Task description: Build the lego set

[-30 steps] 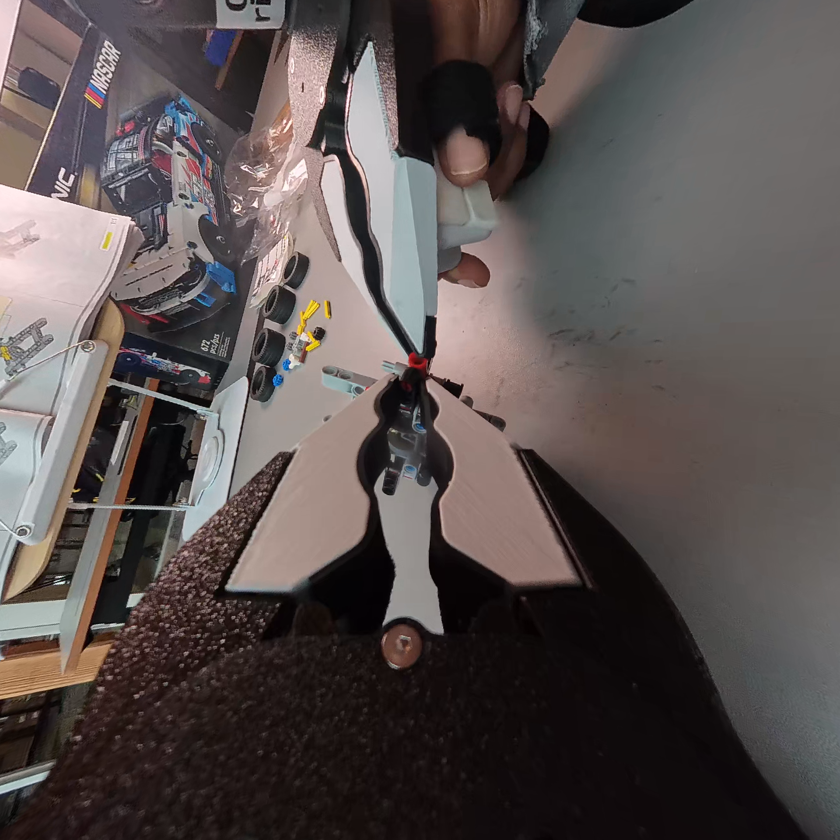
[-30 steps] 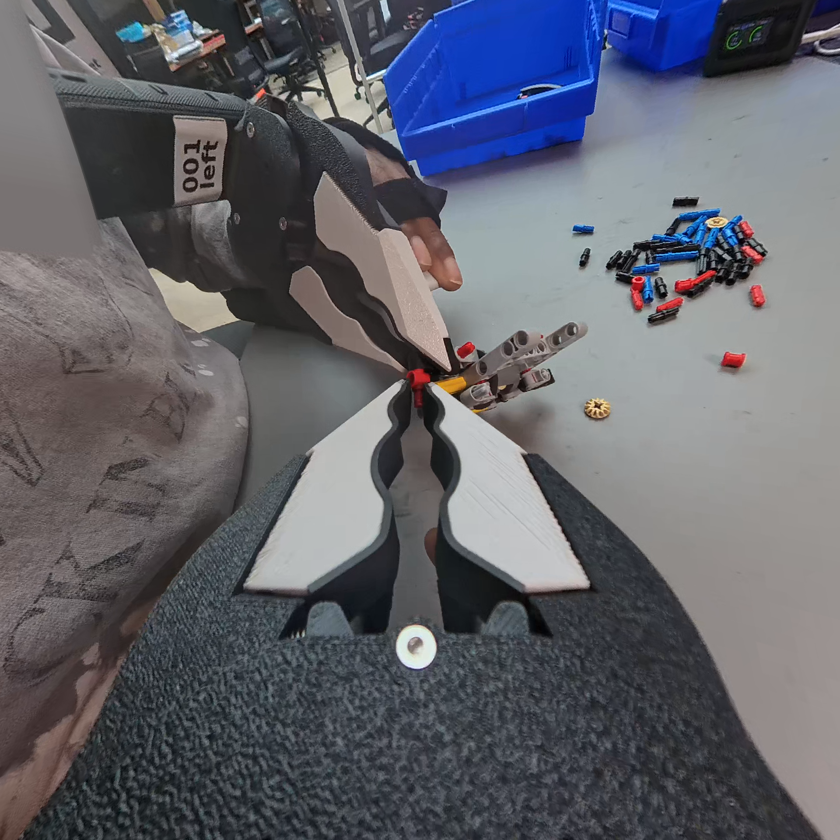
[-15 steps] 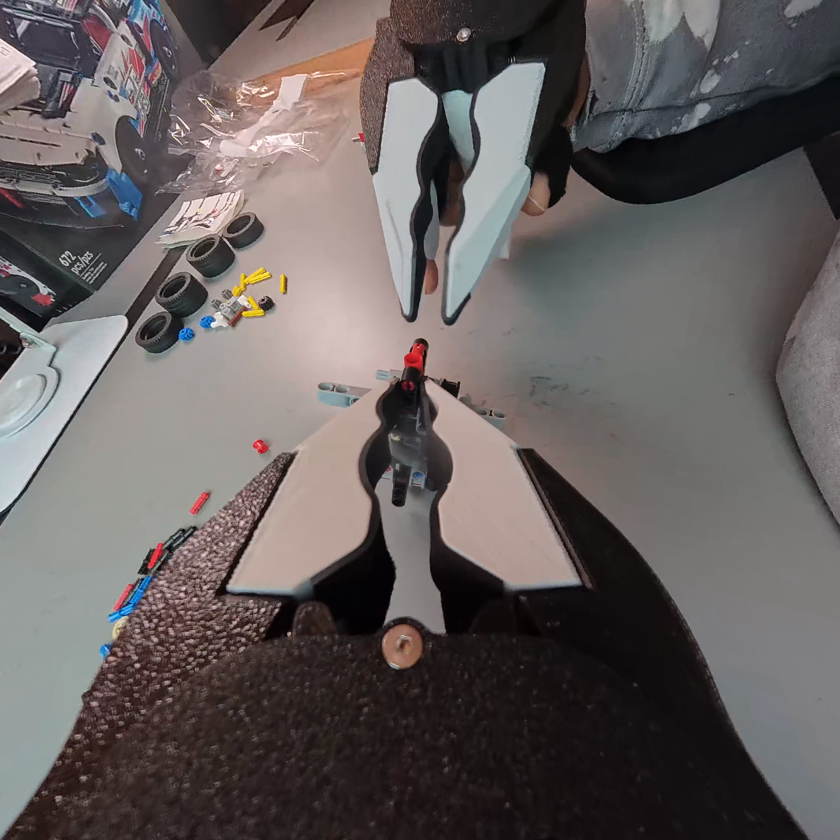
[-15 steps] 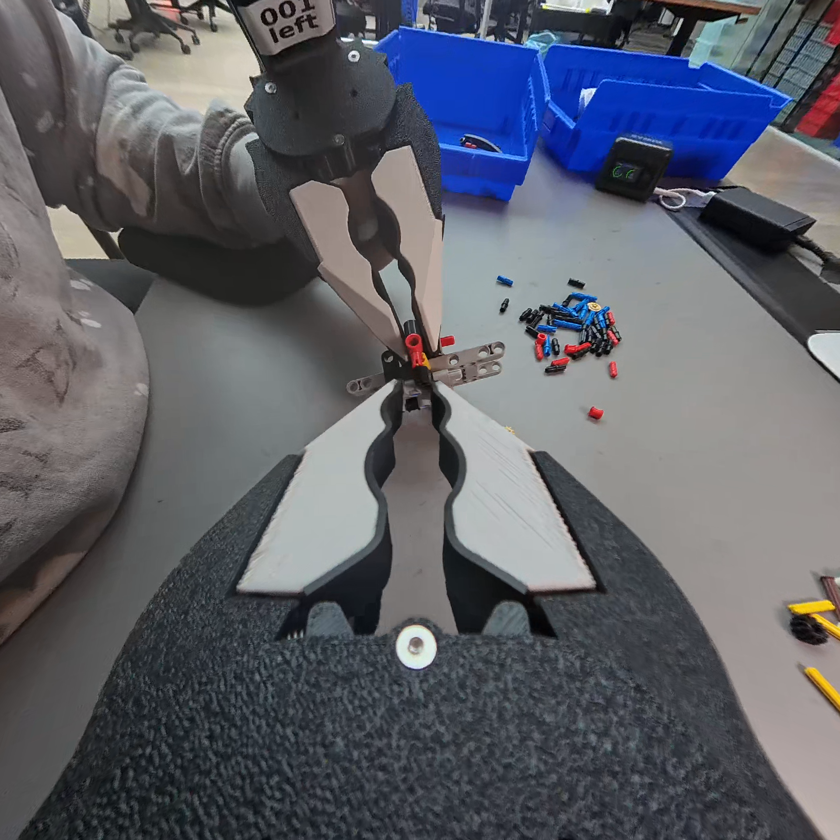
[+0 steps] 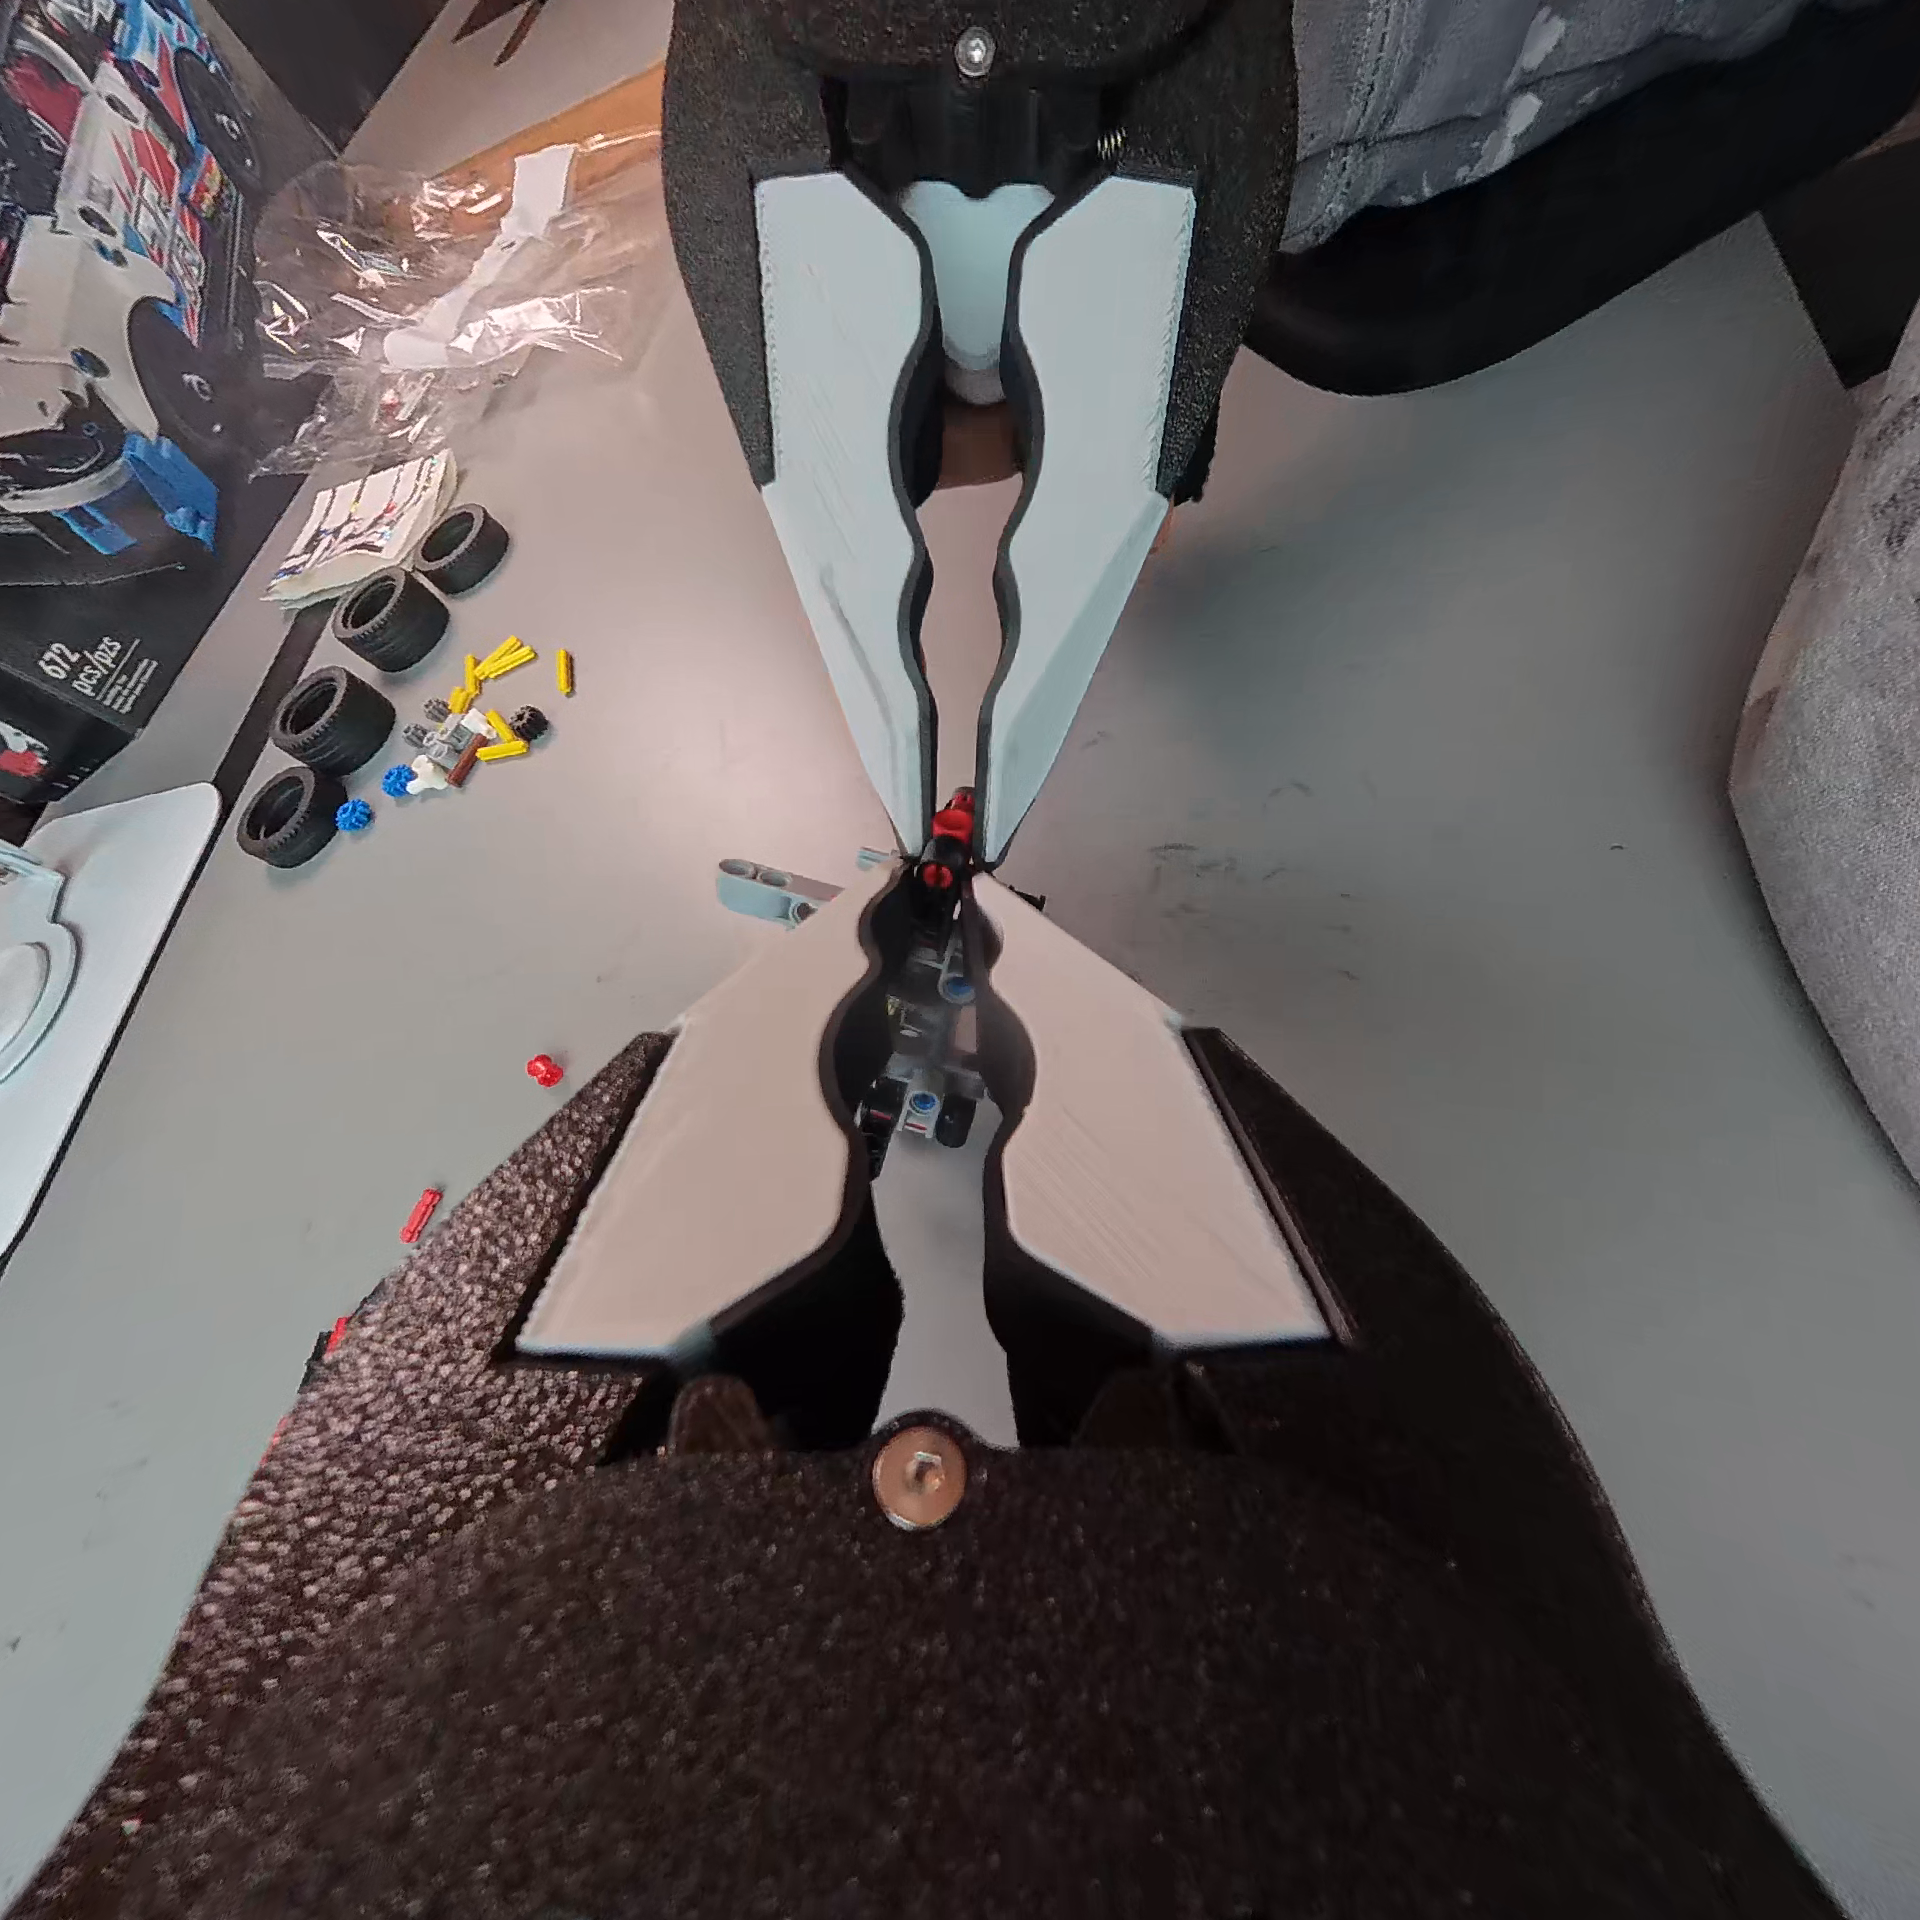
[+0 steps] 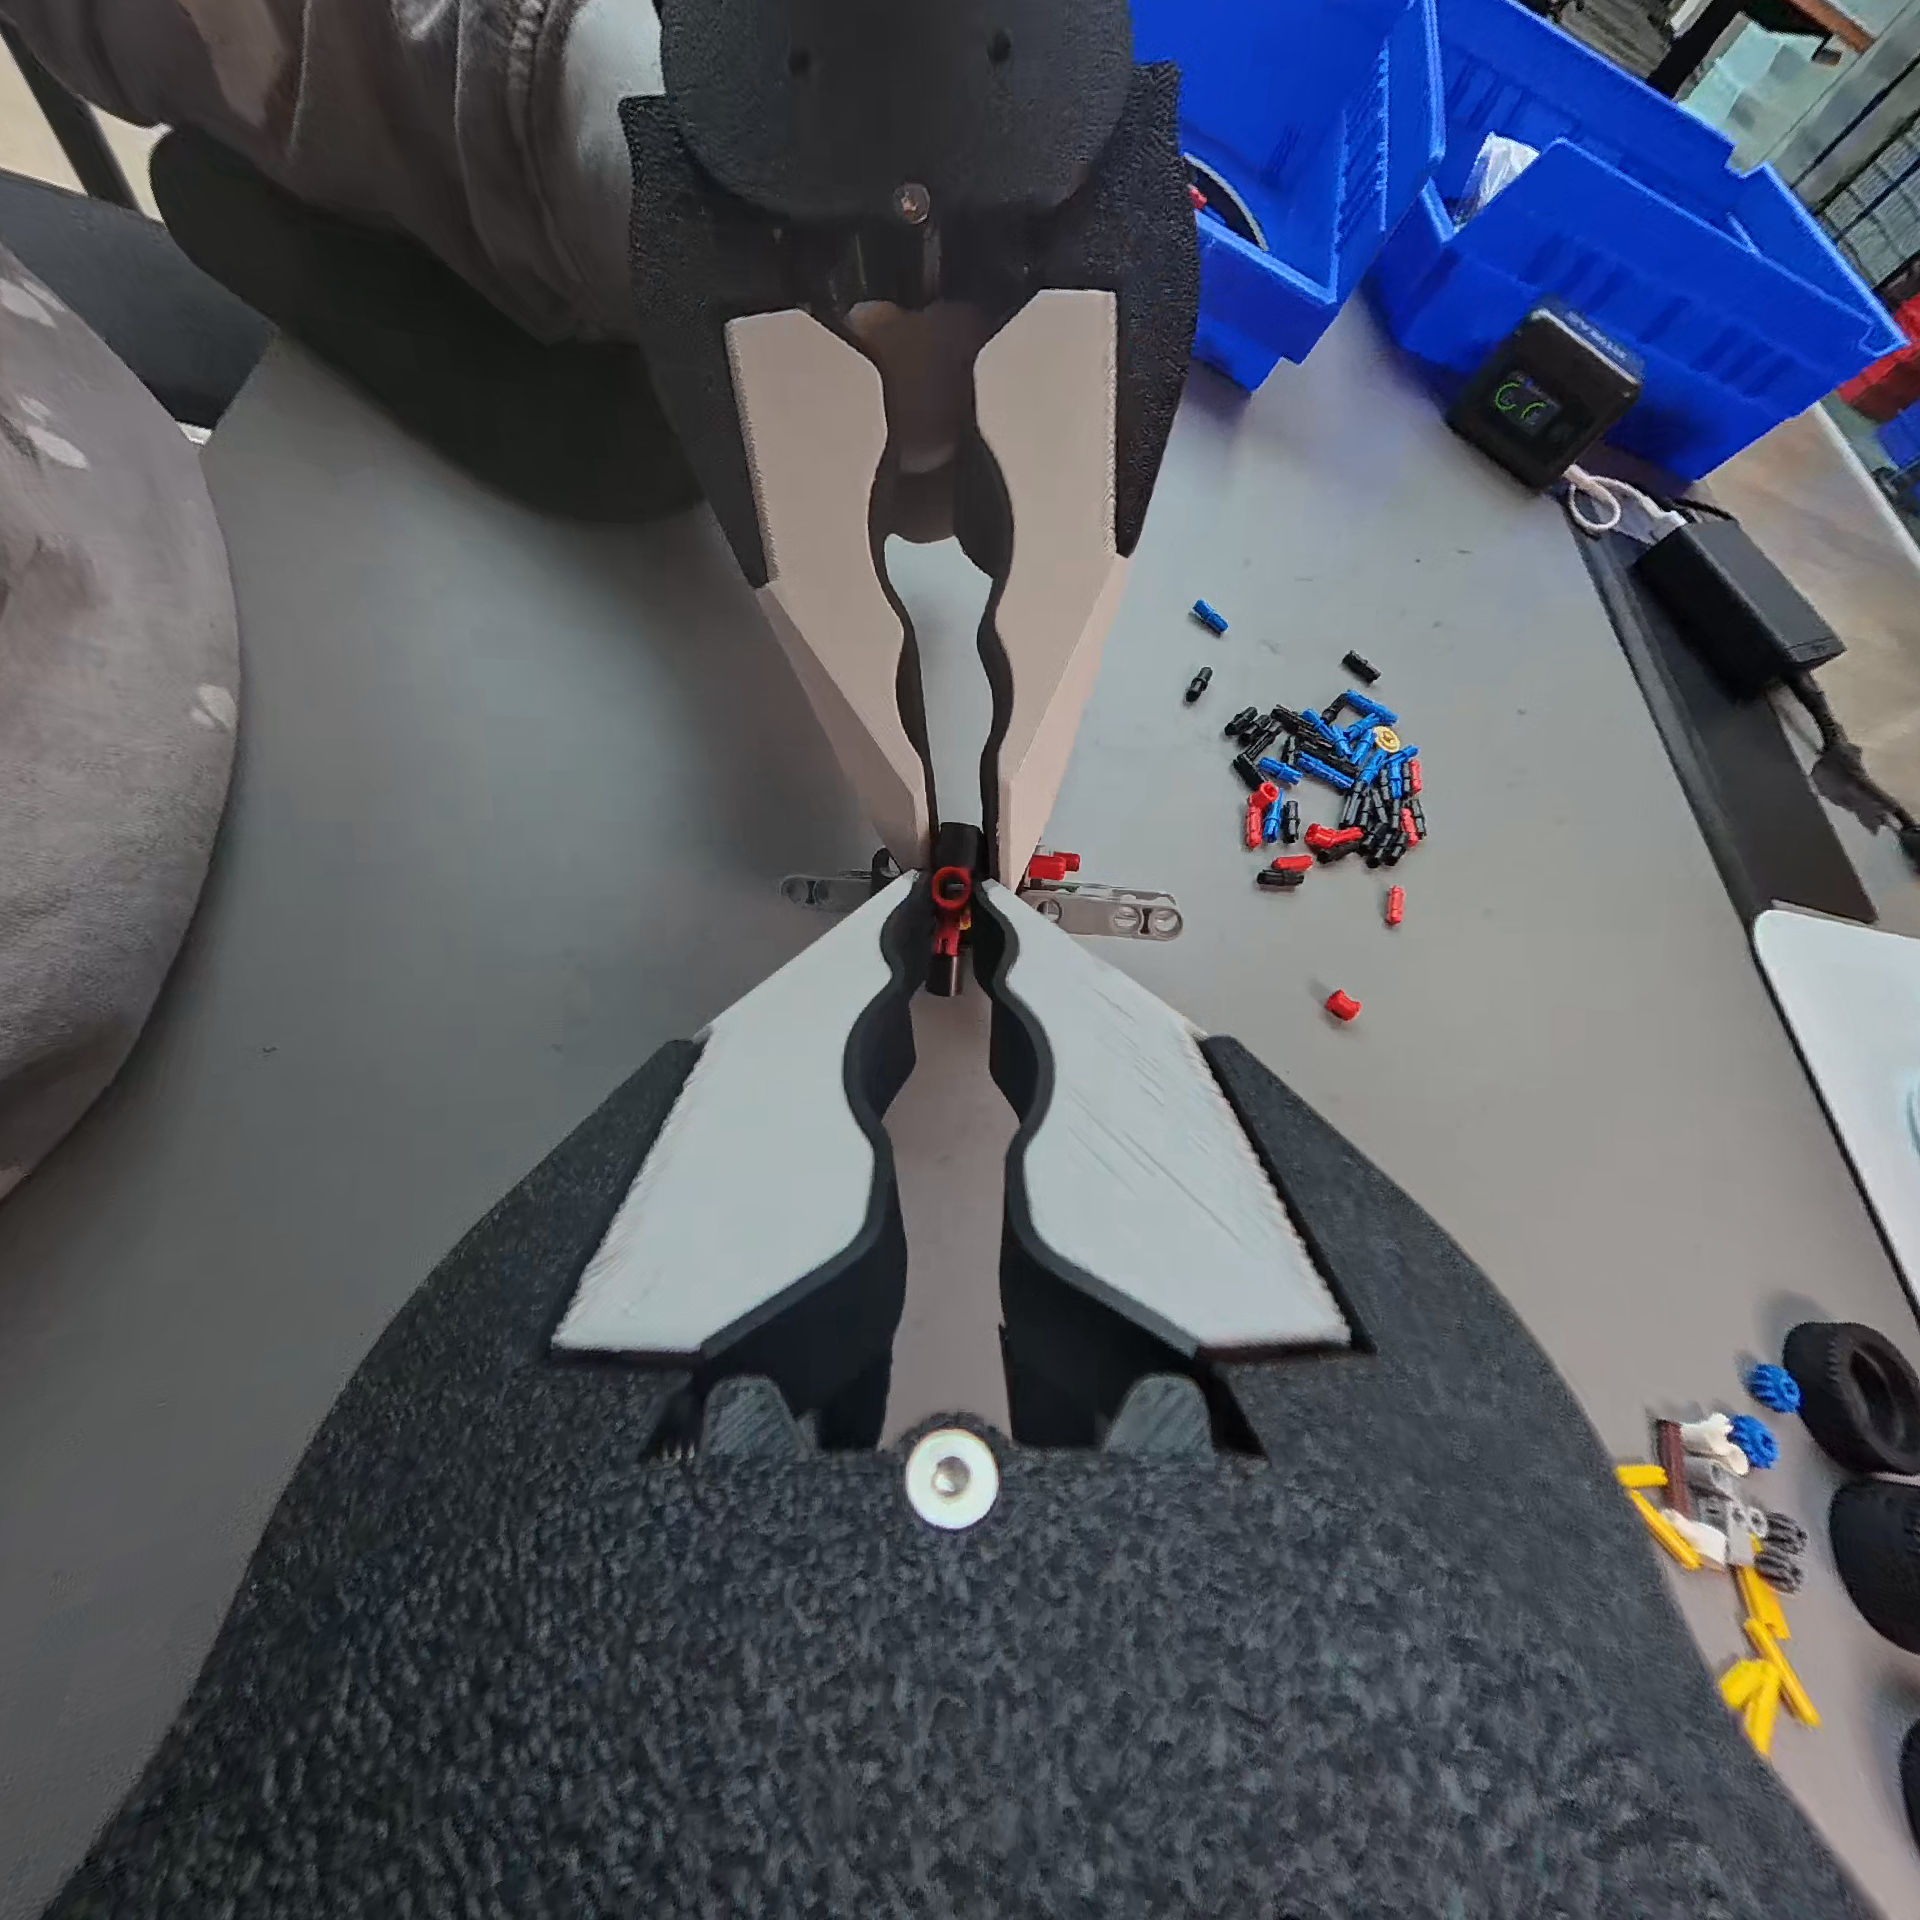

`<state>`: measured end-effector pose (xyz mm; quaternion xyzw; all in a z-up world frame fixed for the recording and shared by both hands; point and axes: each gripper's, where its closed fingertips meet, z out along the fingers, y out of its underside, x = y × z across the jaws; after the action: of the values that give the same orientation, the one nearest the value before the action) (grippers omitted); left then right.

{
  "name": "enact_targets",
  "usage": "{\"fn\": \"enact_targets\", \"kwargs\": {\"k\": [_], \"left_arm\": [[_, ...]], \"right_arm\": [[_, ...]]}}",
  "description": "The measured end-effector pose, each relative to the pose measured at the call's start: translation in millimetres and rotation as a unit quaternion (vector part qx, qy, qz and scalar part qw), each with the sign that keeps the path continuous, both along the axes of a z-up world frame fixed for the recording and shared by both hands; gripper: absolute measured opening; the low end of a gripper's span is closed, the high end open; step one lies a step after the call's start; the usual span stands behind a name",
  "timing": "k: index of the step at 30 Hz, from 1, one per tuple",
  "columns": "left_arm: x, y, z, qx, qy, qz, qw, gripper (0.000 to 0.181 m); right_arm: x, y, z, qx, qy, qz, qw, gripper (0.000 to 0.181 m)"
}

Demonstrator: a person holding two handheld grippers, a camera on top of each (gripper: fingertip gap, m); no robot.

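The left gripper (image 5: 940, 883) has its jaws clamped on the small grey-and-black lego assembly (image 5: 925, 1049) above the grey table (image 5: 1455, 935). Its red pin (image 5: 948, 826) points far, between the right gripper (image 6: 951, 904) jaws, closed around it tip-to-tip.

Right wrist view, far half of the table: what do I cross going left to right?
Grey cushion → left hand-held gripper pinching the lego assembly → pile of blue, black and red pins → black device with a small screen → black power adapter.
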<state>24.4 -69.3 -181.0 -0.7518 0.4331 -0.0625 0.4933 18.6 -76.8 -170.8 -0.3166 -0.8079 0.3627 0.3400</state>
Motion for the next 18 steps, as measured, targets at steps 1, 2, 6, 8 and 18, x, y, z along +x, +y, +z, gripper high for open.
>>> {"fn": "enact_targets", "kwargs": {"k": [1, 2, 6, 8, 18], "left_arm": [[0.6, -1.6, 0.2, -0.002, 0.002, -0.009, 1.0, 0.009], [1.5, -3.5, 1.3, -0.004, -0.002, -0.019, 1.0, 0.009], [8.8, -10.0, 14.7, -0.048, -0.112, -0.042, 0.992, 0.009], [12.0, -13.7, 26.9, -0.075, -0.183, -0.053, 0.979, 0.008], [15.2, -20.7, 37.5, -0.164, -0.314, -0.069, 0.932, 0.006]], "right_arm": [[0.8, -1.2, 0.6, -0.003, 0.001, 0.003, 1.0, 0.004], [2.3, -2.9, 2.3, -0.018, 0.002, 0.008, 1.0, 0.004], [8.9, -6.4, 15.4, -0.122, 0.002, 0.023, 0.992, 0.003], [12.4, -9.1, 26.6, -0.188, 0.006, 0.037, 0.982, 0.003], [18.6, -14.3, 35.4, -0.326, -0.014, 0.07, 0.943, 0.001]]}}
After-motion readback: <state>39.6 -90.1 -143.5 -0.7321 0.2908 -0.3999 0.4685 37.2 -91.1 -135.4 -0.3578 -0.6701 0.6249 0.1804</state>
